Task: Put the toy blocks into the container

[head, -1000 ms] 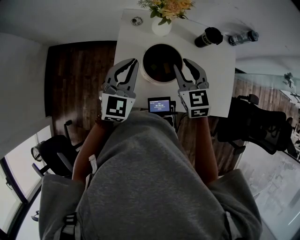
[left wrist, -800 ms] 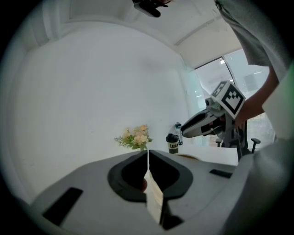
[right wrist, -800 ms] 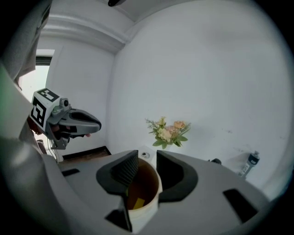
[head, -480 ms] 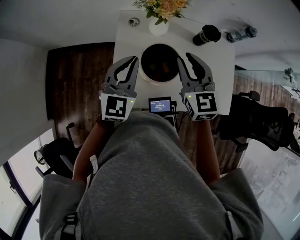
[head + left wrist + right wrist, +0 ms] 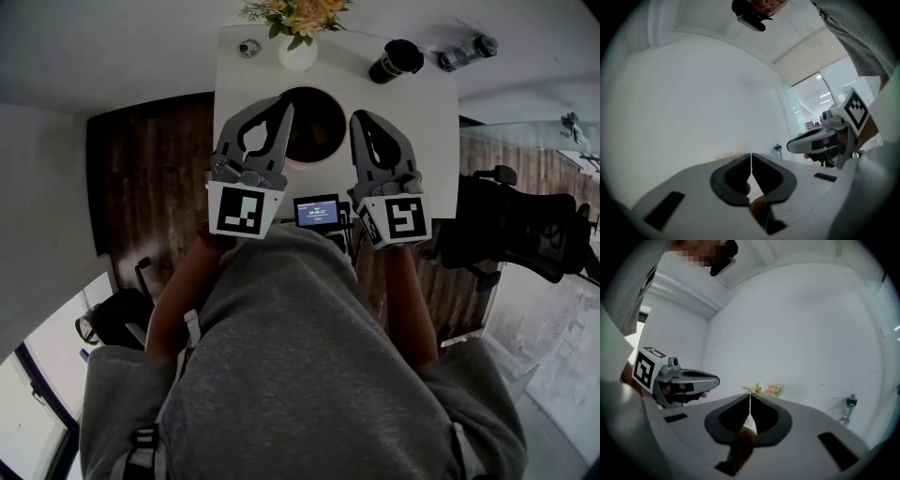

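**A:** How do the tongs stand just now?

**B:** Both are closed. The left tongs (image 5: 751,157) have their tips pressed together with nothing between them. The right tongs (image 5: 750,397) have just been closing. Their tips now meet as well, and they are also empty.

**A:** Where are they held?

**B:** They are side by side above the worktop (image 5: 431,141), pointing roughly level toward the far wall.

**A:** And the bowl?

**B:** The bowl (image 5: 317,161) stands in the middle of the worktop. Seen from above, it lies between the two pairs of tongs. The left tips overlap its left rim and the right tips lie at its right rim. Its inside is too dark to tell what it holds.

**A:** What else is on the worktop?

**B:** A vase of flowers (image 5: 297,54) stands at the far edge, beyond the bowl. A black cup (image 5: 394,61) is at the far right, with an upright bottle (image 5: 464,52) just right of it. A small screen (image 5: 317,212) sits at the near edge. An office chair (image 5: 525,234) stands right of the worktop, and the wooden floor (image 5: 150,169) shows on its left.
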Tool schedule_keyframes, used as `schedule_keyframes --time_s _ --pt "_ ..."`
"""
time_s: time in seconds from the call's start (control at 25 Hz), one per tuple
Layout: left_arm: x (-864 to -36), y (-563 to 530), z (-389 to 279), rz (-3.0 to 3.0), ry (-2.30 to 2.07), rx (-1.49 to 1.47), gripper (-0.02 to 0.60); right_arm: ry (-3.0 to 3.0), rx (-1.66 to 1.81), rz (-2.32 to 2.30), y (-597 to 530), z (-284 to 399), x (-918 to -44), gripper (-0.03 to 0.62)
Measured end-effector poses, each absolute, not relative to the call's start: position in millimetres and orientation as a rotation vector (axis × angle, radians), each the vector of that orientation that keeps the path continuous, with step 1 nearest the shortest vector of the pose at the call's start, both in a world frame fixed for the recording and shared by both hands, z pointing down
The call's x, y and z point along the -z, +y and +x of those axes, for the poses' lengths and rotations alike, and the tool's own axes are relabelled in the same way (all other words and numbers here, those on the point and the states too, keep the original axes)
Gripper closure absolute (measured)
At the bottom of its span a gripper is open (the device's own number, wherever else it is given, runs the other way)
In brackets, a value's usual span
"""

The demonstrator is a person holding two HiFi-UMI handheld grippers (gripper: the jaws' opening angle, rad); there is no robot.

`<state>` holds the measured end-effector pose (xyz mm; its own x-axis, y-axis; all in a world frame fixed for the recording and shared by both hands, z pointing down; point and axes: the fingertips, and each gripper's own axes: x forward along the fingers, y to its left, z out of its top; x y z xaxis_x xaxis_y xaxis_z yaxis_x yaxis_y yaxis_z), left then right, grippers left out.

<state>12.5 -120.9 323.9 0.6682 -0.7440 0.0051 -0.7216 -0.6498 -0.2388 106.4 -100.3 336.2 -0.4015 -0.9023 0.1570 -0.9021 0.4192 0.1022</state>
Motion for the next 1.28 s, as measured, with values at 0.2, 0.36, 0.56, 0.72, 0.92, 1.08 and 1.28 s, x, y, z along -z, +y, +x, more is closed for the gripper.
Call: schedule_keyframes --time_s 0.2,0.36,0.56,0.72,0.92,1.08,1.28 --pt "-314 -115 24 -2.649 1.207 0.099 0.571 -2.451 0.023 1.613 -94 109 -340 0.589" --pt "-320 -111 25 -2.635 1.209 0.101 0.571 -2.439 0.024 1.594 -89 105 -347 0.589" --pt "-327 -109 19 -2.626 1.249 0.120 0.571 -2.441 0.029 1.576 -86 103 -350 0.589" --pt "-331 -105 20 -2.626 1.251 0.126 0.571 -2.443 0.012 1.573 -83 103 -354 0.589" --pt "-335 -104 22 -2.628 1.250 0.139 0.571 -2.442 -0.003 1.579 -82 106 -361 0.589" --pt "-338 -101 28 -2.635 1.231 0.156 0.571 -2.442 0.001 1.567 -78 106 -362 0.589" --pt "-339 -99 37 -2.640 1.207 0.174 0.571 -2.441 -0.008 1.563 -77 112 -364 0.591"
